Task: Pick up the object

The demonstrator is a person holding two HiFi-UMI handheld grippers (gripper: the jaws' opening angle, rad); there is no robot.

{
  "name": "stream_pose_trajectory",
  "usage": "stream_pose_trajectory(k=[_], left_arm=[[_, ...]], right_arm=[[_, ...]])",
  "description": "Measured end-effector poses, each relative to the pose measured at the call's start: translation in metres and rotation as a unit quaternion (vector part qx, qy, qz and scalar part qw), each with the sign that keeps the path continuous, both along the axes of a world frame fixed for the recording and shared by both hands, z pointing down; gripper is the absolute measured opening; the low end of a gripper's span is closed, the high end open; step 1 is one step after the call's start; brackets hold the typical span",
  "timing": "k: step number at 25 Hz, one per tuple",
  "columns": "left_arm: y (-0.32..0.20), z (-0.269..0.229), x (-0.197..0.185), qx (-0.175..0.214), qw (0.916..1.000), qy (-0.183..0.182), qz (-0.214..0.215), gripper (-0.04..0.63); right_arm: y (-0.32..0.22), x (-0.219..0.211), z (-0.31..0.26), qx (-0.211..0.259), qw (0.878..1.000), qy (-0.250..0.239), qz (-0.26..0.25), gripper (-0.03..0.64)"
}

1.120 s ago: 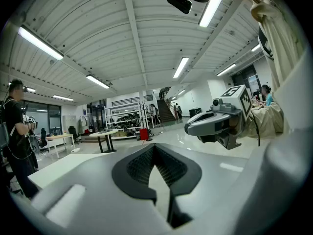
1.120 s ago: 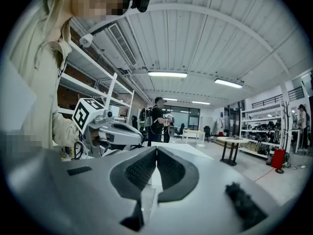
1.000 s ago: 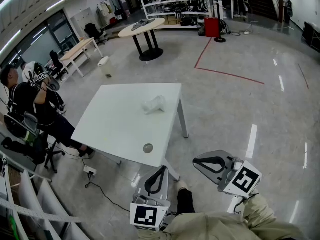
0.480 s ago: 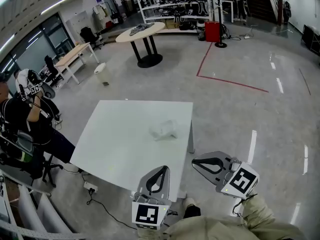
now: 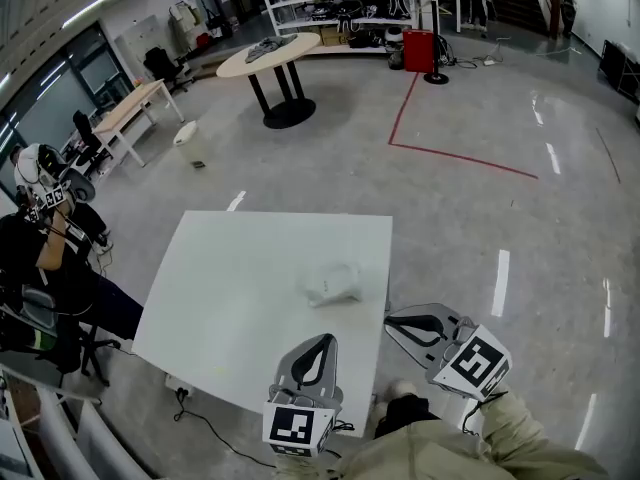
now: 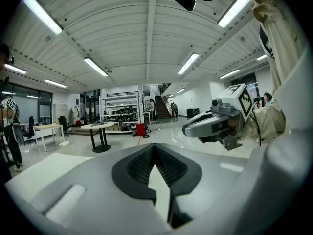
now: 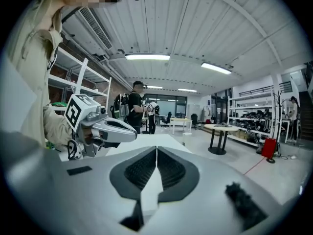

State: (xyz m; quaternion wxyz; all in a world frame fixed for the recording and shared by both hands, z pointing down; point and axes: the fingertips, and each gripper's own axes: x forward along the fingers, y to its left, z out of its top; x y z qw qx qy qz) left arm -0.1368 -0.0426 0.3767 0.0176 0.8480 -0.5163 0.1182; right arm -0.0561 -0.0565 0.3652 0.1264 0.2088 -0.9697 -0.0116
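Both claws are clamped shut w/ nothing in them: left gripper (image 5: 318,344) and right gripper (image 5: 398,321) alike, pads pressed together. The object (image 5: 333,285), a pale crumpled lump (can't tell what exactly), sits on the white table (image 5: 230,298) near its right edge, apart from both claws.

From your left gripper it's pretty much straight ahead, a hair to the right, and that claw hangs over the table's near edge. Your right one is off the table's right side, over the floor (image 5: 480,218), so for it the lump lies ahead and to the left. Long axis looks roughly left-right, tho it's blurry.

Neither gripper view shows it — both look out level across the room. Imo left is better lined up: open, tip down, go fwd.
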Motion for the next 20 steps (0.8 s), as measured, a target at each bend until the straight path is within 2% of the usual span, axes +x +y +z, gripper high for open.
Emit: stream_pose_trajectory(k=[7,11,16,20], left_arm=[[-0.062,0.03,-0.017,-0.041,0.999,-0.001,-0.018,0.04],[-0.097,0.053,-0.032,-0.074,0.9967,-0.003,-0.032,0.086],[-0.132,0.09,-0.041,-0.128,0.9908,-0.008,-0.043,0.2],[-0.154,0.117,-0.052,-0.159,0.9854,-0.006,-0.061,0.249]], right_arm=[[-0.059,-0.02,0.031,-0.042,0.999,0.025,-0.003,0.015],[-0.087,-0.035,0.055,-0.045,0.997,0.06,-0.029,0.128],[-0.115,-0.047,0.091,-0.052,0.992,0.103,-0.054,0.269],[-0.127,-0.059,0.116,-0.061,0.987,0.122,-0.083,0.324]])
